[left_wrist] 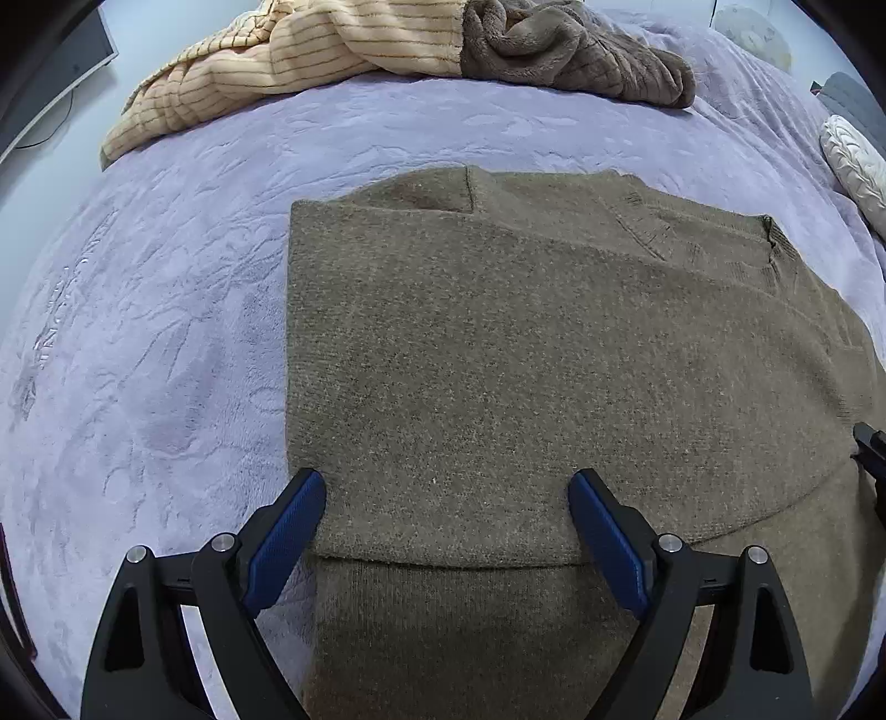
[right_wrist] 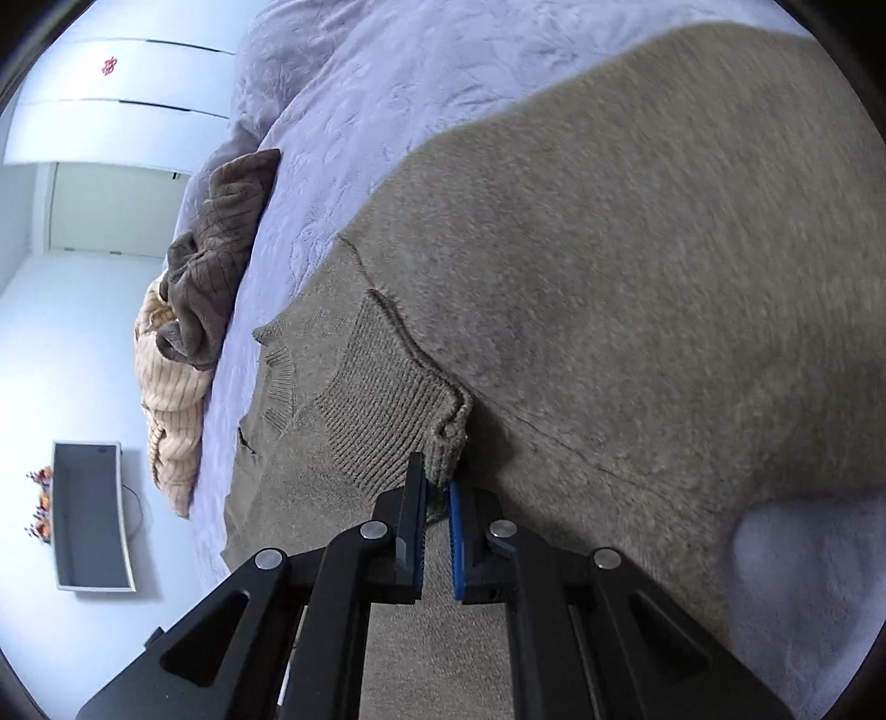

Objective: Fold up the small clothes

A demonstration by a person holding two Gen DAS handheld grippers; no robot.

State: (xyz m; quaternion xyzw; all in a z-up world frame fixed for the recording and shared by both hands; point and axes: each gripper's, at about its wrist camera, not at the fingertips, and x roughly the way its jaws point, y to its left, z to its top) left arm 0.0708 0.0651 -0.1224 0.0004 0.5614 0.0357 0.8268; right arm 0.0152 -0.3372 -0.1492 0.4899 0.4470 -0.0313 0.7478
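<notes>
Sweater (left_wrist: pixel 498 360), olive-brown knit, lies partly folded on the lavender bed cover (left_wrist: pixel 166 332), filling the centre and lower right of the left wrist view. Right claw (right_wrist: pixel 437 487) is clamped on the ribbed cuff (right_wrist: pixel 387 415) of 1 sleeve. Left claw (left_wrist: pixel 446 487) stands wide open over the folded edge, gripping nothing. Striped cream garment (left_wrist: pixel 288 61) and brown fleece (left_wrist: pixel 554 50) lie crumpled at the top.
</notes>
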